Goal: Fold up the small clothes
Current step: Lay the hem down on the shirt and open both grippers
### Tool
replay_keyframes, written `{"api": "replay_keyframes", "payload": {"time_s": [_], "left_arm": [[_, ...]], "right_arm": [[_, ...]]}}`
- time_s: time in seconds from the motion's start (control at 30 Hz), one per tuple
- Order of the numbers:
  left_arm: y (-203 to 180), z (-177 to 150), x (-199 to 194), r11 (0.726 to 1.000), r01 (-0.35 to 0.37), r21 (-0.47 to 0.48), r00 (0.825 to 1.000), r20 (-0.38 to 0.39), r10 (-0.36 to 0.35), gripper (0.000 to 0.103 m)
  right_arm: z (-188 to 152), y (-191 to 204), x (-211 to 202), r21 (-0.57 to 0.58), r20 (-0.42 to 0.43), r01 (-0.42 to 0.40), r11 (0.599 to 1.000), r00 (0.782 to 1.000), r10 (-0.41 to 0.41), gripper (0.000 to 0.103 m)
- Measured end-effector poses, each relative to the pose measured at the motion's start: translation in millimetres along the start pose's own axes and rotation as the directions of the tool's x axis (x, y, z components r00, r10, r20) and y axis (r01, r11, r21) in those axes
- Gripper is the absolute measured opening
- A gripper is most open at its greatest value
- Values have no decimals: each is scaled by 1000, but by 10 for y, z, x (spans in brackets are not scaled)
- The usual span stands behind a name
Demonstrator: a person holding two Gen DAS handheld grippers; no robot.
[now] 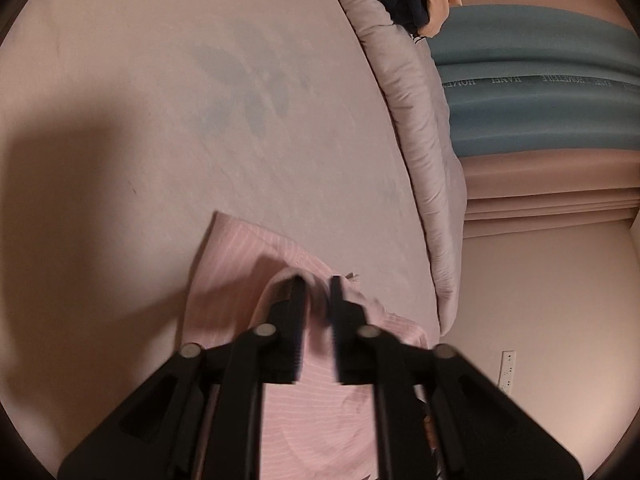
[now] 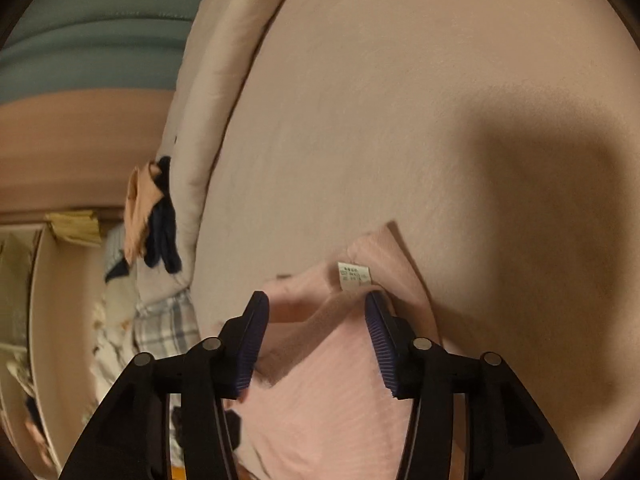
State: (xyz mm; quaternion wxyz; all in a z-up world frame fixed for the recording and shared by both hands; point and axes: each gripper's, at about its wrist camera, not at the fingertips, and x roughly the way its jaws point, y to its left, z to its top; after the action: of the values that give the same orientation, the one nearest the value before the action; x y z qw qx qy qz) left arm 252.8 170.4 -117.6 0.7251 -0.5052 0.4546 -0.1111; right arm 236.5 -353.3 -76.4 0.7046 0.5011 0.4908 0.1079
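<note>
A small pink ribbed garment [image 1: 236,264] lies on the pale pink bed sheet [image 1: 200,120], partly folded, with a raised crease at its top. My left gripper [image 1: 318,280] hovers just over that crease; a narrow gap shows between its black fingers and the pads do not press the cloth. In the right wrist view the same garment [image 2: 320,392] shows a white care label [image 2: 354,276] near its upper edge. My right gripper [image 2: 316,298] stands wide open over it, its blue-ribbed pads on either side of a fold and clear of it.
A rolled grey-pink duvet [image 1: 412,120] borders the sheet, with dark blue and orange clothes [image 2: 160,232] heaped on it. A plaid cloth [image 2: 168,328] hangs beside the bed. A blue padded headboard [image 1: 540,80] and a wall socket [image 1: 507,372] lie beyond the edge.
</note>
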Motion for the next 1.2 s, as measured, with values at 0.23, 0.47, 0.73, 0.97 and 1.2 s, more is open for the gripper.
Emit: {"api": "replay_keyframes", "payload": {"time_s": [0.23,0.47,0.73,0.97,1.2], "left_arm": [[94,113,-543,998,36,-43,993,118,-31,69],[-49,-487,-906,961,-121,247,992,70,106,69],[188,-1223,-940,914,-112,391,993,-1,122,69],[145,-1319,-891,919,-77,386,997,0,83,49],[-6,-1349,-734,882,-103,461,992,-23,127,21]], "right_arm": [[-103,-139,-394,-12,102,24,1000,995,-23,59],[-537,-34,-694,-301,155,122,946,985,-77,59],[-1167,-231,-981,-523,178,193,831,977,-115,59],[-1300,-193,-1011,-566,157,135,813,986,-54,59],[-1195,-132,-667,-617,119,163,770,986,-113,47]]}}
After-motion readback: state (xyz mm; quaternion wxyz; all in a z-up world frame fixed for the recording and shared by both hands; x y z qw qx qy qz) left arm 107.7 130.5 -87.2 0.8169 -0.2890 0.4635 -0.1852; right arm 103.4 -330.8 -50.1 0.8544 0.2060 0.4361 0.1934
